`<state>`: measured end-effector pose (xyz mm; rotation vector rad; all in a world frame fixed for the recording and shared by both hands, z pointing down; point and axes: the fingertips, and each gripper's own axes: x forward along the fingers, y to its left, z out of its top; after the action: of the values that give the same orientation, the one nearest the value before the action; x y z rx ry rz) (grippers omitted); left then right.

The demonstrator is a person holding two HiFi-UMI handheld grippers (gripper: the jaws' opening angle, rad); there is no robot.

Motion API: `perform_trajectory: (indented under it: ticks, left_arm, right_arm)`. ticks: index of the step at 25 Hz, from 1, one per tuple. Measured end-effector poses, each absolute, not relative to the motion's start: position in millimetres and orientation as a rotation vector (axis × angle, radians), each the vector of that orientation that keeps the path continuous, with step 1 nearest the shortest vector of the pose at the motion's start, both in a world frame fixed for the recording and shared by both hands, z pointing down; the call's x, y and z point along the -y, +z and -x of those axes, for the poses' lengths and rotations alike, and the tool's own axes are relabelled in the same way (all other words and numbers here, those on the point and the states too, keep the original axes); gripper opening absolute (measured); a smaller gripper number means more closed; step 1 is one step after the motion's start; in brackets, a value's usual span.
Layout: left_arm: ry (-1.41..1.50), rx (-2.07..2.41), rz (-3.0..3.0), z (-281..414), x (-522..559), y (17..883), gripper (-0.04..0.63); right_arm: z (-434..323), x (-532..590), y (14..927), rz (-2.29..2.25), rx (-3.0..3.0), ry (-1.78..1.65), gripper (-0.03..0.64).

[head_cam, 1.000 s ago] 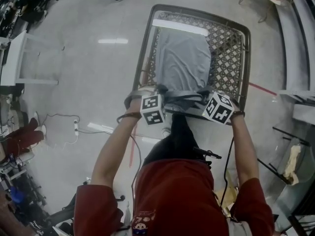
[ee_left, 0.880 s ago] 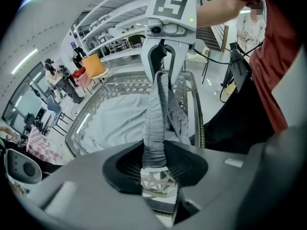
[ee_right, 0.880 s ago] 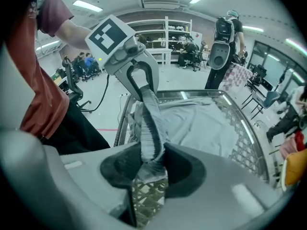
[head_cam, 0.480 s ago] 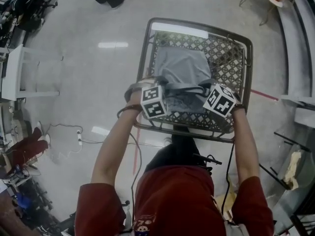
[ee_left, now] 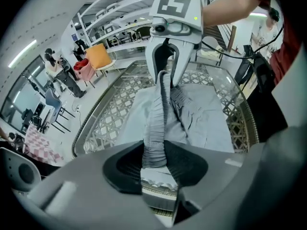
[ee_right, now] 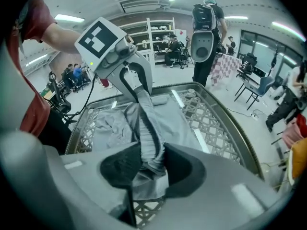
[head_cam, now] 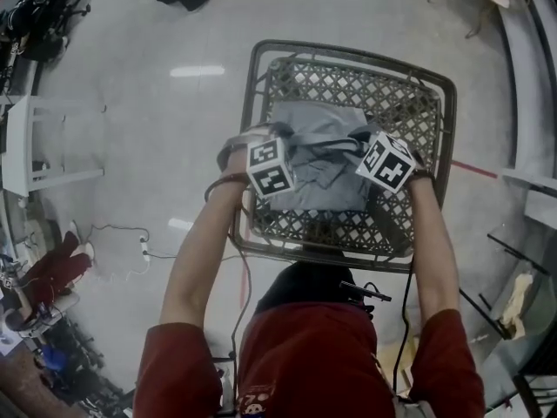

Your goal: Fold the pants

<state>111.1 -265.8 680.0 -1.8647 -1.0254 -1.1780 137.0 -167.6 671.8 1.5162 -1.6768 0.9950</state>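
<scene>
grey cloth pants (head_cam: 320, 171): bunched on top of the brown criss-cross lattice bench (head_cam: 396, 94), with the waist edge stretched between both grippers.
left gripper (ee_left: 154, 161): dark fingers (ee_left: 122, 169) closed tight on the waist edge.
right gripper (ee_right: 149, 166): fingers (ee_right: 184, 169) closed tight on the waist edge too.
bench: stands on a shiny pale floor (head_cam: 130, 146).

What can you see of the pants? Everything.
The pants are light grey, soft cloth with a gathered elastic waistband. They lie partly folded and rumpled on the lattice table. The left gripper and right gripper are each shut on the waistband, which stretches between them.
</scene>
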Motion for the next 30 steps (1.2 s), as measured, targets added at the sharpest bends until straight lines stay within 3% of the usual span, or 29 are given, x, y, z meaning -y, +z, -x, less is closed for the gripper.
perform_trajectory:
  ticks: [11, 19, 30]
  left_arm:
    - [-1.197, 0.994, 1.819, -136, 282, 728, 0.139]
    - [-1.132, 0.912, 1.906, -150, 292, 720, 0.187]
    - [-1.144, 0.806, 1.949, -180, 309, 730, 0.184]
  right_arm:
    - [-169, 186, 710, -1.556, 1.670, 1.048, 0.144]
    - [-184, 189, 708, -1.609, 1.608, 0.955, 0.153]
    - [-214, 196, 720, -1.683, 1.514, 0.922, 0.153]
